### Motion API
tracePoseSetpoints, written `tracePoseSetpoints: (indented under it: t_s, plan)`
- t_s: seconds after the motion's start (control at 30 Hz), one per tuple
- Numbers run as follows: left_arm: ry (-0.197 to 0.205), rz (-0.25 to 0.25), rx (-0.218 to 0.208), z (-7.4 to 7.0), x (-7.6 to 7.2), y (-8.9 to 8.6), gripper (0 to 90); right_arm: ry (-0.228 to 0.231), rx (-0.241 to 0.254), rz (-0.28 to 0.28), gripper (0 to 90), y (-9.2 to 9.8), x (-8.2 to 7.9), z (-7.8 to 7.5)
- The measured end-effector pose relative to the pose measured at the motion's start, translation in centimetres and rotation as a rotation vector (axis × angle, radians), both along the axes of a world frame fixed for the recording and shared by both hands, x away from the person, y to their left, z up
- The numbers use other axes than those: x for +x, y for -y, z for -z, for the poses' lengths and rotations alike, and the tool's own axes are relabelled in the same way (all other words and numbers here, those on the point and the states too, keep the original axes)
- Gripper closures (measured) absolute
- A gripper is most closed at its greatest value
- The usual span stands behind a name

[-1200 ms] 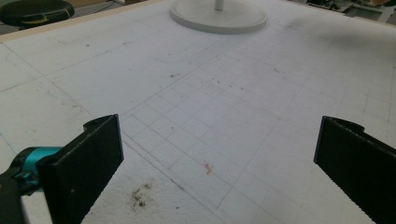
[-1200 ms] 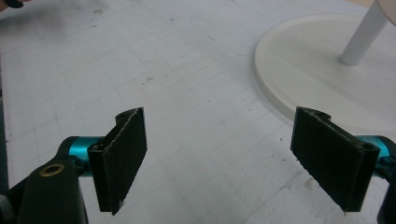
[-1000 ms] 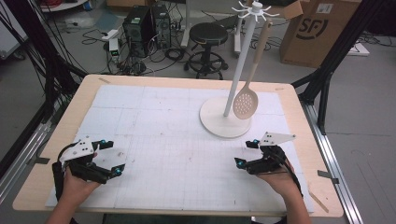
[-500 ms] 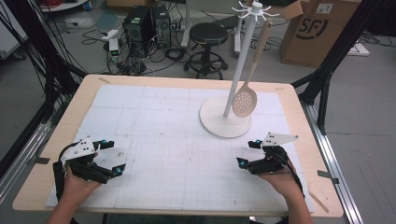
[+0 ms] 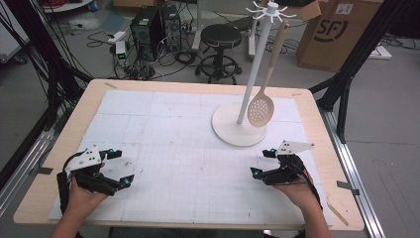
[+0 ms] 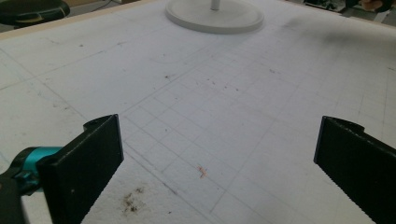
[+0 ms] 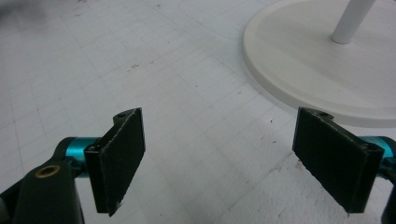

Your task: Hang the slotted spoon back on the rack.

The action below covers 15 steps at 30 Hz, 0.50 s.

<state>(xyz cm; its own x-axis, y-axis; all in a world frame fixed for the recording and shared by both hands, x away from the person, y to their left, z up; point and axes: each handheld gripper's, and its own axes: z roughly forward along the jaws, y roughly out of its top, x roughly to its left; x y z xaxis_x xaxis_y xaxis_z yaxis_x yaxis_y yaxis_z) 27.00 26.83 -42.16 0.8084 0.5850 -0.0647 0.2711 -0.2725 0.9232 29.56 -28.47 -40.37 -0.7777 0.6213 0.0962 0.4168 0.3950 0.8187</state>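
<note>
Meanwhile, both tools rest low on the counter [image 5: 59, 148], left tool [image 5: 119, 168] at 8 o'clock and right tool [image 5: 262, 163] at 4, jaws spread, empty. Slotted spoon [image 5: 261, 106] hangs from the white stand [image 5: 233, 130] at 1 o'clock.

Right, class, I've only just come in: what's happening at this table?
A person sits at the table with tongs in each hand. The left tongs and right tongs both rest low near the front edge, jaws wide open, holding nothing. Further back, toward the right, a white stand carries a slotted spoon hanging from a hook at its top. Nothing is being handled yet; the right tongs are the nearer pair to the stand.
</note>
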Motion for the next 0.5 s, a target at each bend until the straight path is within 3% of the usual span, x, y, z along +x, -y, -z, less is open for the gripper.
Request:
tracePoseSetpoints:
  t_s: [0.5]
  plan:
    - [-0.006, 0.0, 0.008, 0.11, 0.12, -0.04, 1.8, -0.002, -0.008, -0.002, 16.3, -0.09, 0.03, 0.16]
